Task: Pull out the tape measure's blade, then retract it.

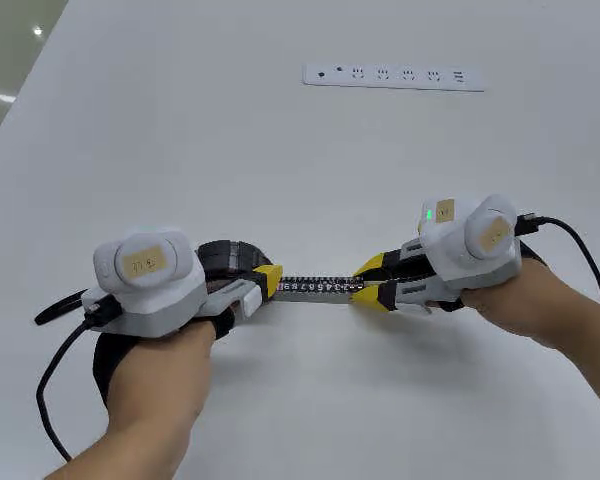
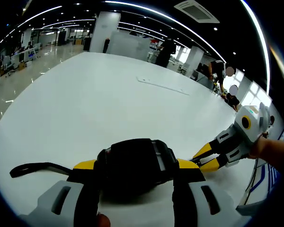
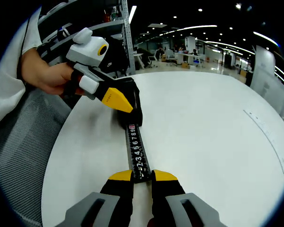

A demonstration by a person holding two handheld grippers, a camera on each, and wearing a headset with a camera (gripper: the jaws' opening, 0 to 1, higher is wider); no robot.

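Head view — left gripper [image 1: 261,284] clamps tape measure [image 1: 225,258], right gripper [image 1: 365,283] pinches blade [image 1: 315,289]; we advise pulling straight and level

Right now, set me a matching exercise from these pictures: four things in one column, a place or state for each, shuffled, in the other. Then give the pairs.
Things
1. left claw
2. right claw
3. blade
4. power strip

Places or states
A. lies flat at the far side of the table
B. shut on the tape measure case
C. drawn out, spanning the gap between the two claws
D. shut on the blade's free end

Pairs: 1-B, 2-D, 3-C, 4-A
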